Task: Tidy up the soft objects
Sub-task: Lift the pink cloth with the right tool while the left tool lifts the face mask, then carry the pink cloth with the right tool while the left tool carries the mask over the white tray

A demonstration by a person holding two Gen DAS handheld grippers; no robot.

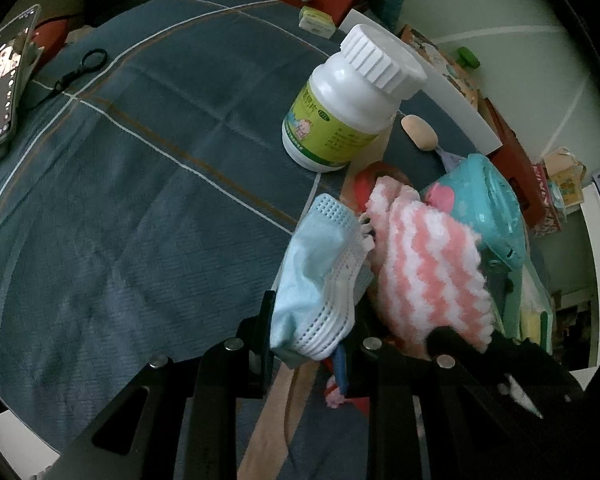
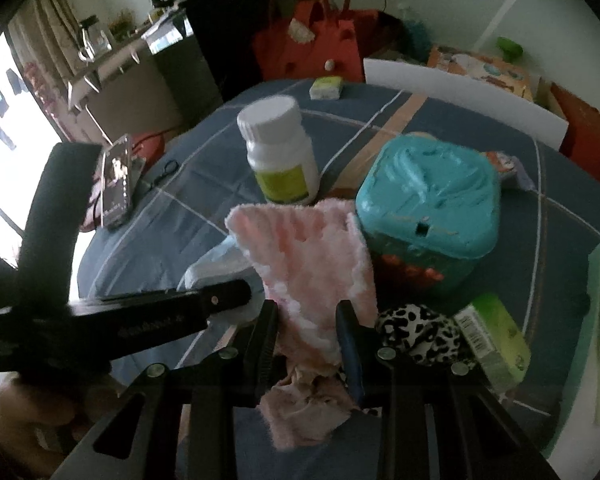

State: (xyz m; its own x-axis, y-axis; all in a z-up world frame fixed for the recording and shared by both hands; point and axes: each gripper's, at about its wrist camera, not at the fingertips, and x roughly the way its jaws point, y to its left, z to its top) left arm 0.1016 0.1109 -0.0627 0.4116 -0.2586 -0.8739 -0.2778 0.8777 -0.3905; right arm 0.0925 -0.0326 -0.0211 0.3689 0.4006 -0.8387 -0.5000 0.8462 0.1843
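In the left wrist view my left gripper (image 1: 308, 320) is shut on a light blue face mask (image 1: 320, 276), bunched between its pads and held above the blue checked tablecloth (image 1: 140, 200). Beside it on the right hangs a pink-and-white striped fluffy cloth (image 1: 428, 264). The right wrist view shows my right gripper (image 2: 306, 320) shut on that pink cloth (image 2: 312, 264), which stands up between the fingers and spills out behind them. One of the left gripper's black fingers (image 2: 220, 300) reaches in from the left, with the blue mask (image 2: 220, 264) at its tip.
A white pill bottle (image 2: 280, 152) and a teal lidded tub (image 2: 428, 200) stand just behind the cloth. A leopard-print scrunchie (image 2: 420, 332) and a green box (image 2: 496, 340) lie to the right. A phone (image 2: 116, 184) stands propped at the table's left edge.
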